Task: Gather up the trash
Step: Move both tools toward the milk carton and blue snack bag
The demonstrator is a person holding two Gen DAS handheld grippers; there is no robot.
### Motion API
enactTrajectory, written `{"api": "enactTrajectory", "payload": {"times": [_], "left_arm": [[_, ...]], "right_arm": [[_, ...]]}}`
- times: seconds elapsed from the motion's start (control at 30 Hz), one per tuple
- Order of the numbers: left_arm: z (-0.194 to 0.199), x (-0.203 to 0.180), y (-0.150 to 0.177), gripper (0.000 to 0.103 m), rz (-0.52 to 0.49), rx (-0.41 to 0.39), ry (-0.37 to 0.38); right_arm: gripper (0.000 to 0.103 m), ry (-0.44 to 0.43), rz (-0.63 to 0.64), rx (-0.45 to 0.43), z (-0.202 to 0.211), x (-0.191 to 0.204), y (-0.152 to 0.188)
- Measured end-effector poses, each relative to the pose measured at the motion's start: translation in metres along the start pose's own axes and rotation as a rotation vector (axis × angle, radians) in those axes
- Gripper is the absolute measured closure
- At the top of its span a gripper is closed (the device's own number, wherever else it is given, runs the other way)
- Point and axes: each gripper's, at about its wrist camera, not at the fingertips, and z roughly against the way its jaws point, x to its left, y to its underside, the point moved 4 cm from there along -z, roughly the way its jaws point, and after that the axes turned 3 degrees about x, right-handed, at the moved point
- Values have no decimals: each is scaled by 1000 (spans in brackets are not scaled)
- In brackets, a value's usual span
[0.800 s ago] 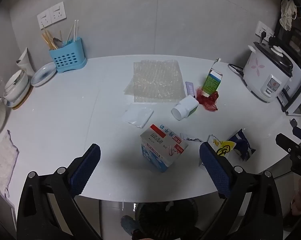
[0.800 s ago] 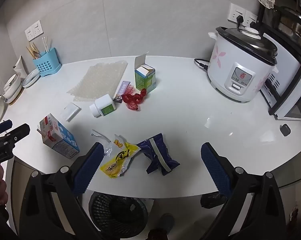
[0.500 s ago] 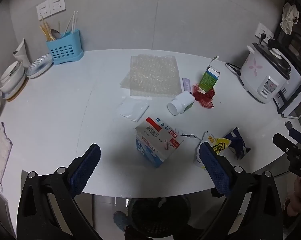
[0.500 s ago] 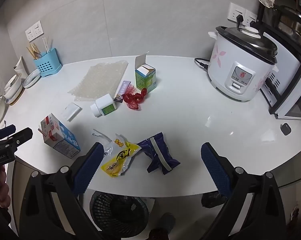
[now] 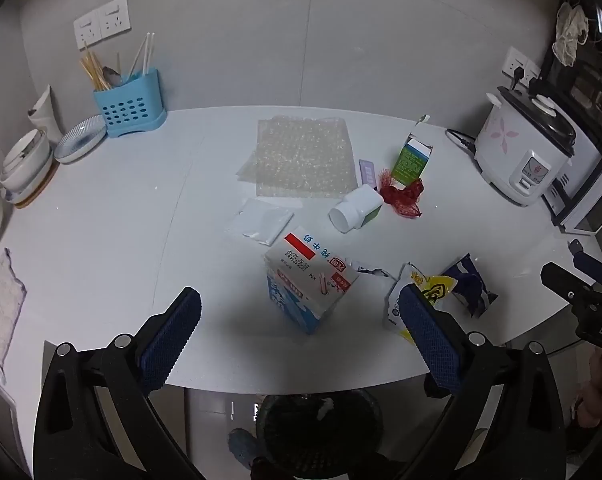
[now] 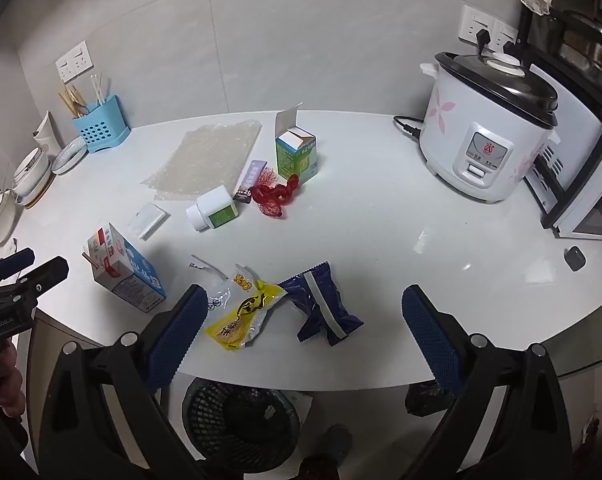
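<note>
While both tools (image 5: 297, 334) (image 6: 301, 330) hang released, litter strews the white counter (image 6: 381, 216) against a grey tiled wall (image 6: 261, 40).

Both wrist cameras look steeply down from the near edge of the white counter (image 5: 101, 216), facing the wall at twelve o'clock. The left view sits at nine o'clock of the right; both share the milk carton (image 5: 309, 280) (image 6: 125, 268).

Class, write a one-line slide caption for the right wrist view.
Open right tool hovers over snack wrappers on the white counter, bin below.

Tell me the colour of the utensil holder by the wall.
Light blue, with round holes in its front: the utensil holder shows best in the left wrist view.
</note>
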Motion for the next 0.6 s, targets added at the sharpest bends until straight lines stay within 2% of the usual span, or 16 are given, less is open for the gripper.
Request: {"api": "enactTrajectory", "payload": {"times": [0.6], "left_arm": [[1, 1, 7, 7, 19, 7, -48]], "right_arm": [[9, -13, 12, 5, 3, 0, 1]]}}
